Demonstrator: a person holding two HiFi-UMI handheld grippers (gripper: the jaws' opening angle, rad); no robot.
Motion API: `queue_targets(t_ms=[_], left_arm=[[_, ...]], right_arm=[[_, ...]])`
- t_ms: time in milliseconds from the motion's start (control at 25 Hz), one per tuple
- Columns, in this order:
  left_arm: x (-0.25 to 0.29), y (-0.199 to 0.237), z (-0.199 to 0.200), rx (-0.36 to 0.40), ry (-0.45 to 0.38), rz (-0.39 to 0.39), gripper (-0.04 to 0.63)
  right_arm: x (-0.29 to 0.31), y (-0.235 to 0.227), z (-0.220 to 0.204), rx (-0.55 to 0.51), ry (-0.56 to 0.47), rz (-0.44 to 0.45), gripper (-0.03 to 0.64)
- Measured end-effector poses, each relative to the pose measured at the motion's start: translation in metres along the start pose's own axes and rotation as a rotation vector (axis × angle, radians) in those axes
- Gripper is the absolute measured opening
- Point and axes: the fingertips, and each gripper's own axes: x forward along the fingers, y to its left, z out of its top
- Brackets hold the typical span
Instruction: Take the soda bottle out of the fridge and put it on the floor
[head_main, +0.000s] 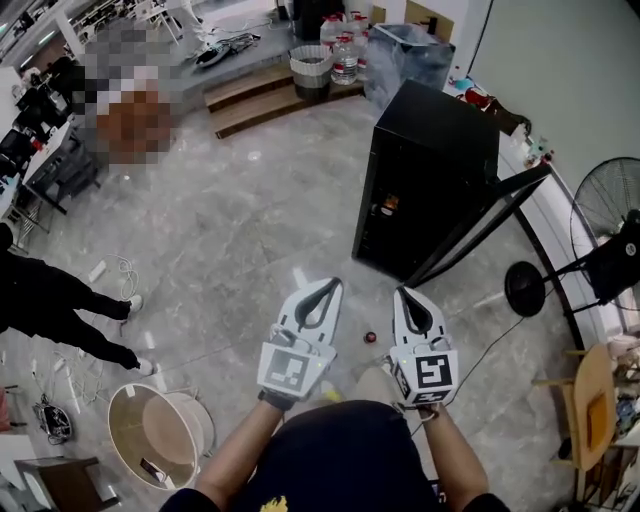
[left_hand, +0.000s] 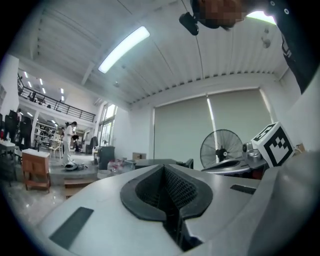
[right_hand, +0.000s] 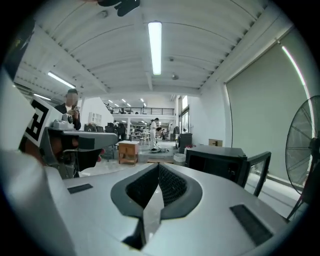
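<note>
The black fridge (head_main: 432, 150) stands on the floor ahead of me, and its glass door (head_main: 487, 220) hangs open to the right. Something small and orange (head_main: 390, 205) shows inside on a shelf; I cannot make out a soda bottle there. A small round red thing (head_main: 371, 337) lies on the floor between my grippers. My left gripper (head_main: 330, 285) and right gripper (head_main: 405, 293) are held side by side, short of the fridge, both shut and empty. The right gripper view shows the fridge (right_hand: 215, 161) and its door (right_hand: 257, 169) ahead to the right.
A standing fan (head_main: 612, 200) with a round base (head_main: 524, 288) is right of the fridge. A wooden chair (head_main: 590, 405) is at the right edge and a round tub (head_main: 160, 432) at the lower left. A person (head_main: 50, 300) stands at the left. A basket (head_main: 311, 68) and water bottles (head_main: 345, 55) are at the back.
</note>
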Motion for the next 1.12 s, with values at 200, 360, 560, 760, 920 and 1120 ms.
queue_targets(t_ms=[200, 360, 560, 760, 920, 1120], left_arm=[[-0.011, -0.002, 0.005, 0.021, -0.007, -0.013, 0.018], [-0.012, -0.01, 0.006, 0.022, 0.003, -0.029, 0.018], [-0.014, -0.017, 0.005, 0.015, 0.008, -0.05, 0.018], [-0.02, -0.027, 0.001, 0.035, 0.023, -0.083, 0.018], [-0.017, -0.03, -0.001, 0.033, 0.026, -0.091, 0.018], [-0.013, -0.037, -0.001, 0.035, 0.029, -0.103, 0.018]], right_arm=[[-0.013, 0.015, 0.014, -0.029, -0.039, -0.002, -0.005], [-0.021, 0.01, 0.015, -0.037, -0.031, -0.004, -0.005], [-0.023, 0.003, 0.017, -0.039, -0.03, -0.002, -0.005], [-0.025, 0.001, 0.026, -0.059, -0.048, -0.002, -0.005], [-0.026, -0.002, 0.026, -0.047, -0.039, -0.02, -0.005], [-0.03, -0.007, 0.019, -0.027, -0.043, -0.02, -0.005]])
